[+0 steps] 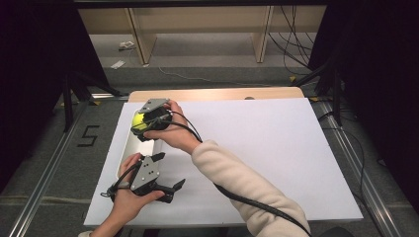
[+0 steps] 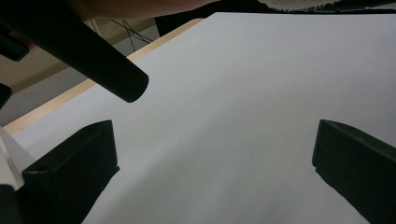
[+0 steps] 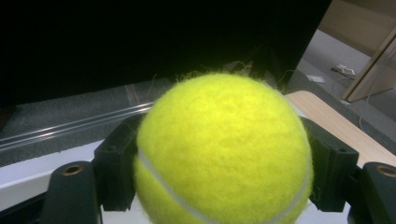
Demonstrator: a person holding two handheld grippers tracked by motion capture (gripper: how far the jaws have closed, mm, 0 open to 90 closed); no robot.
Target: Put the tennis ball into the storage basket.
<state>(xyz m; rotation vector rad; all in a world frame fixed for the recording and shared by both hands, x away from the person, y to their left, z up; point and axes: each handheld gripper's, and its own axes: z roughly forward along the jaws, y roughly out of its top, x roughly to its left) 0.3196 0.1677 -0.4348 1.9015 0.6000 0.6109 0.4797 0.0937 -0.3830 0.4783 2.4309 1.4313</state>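
Right gripper (image 1: 141, 126) clamped on a yellow tennis ball (image 1: 139, 121), held above the far end of a white tray (image 1: 129, 148) at about ten o'clock on the white sheet (image 1: 257, 148). Ball (image 3: 224, 149) squeezed between both black jaws, touching each. Left gripper (image 1: 170, 173) at roughly seven o'clock, low over the sheet, jaws spread wide with nothing between them, just beside the tray's near end.
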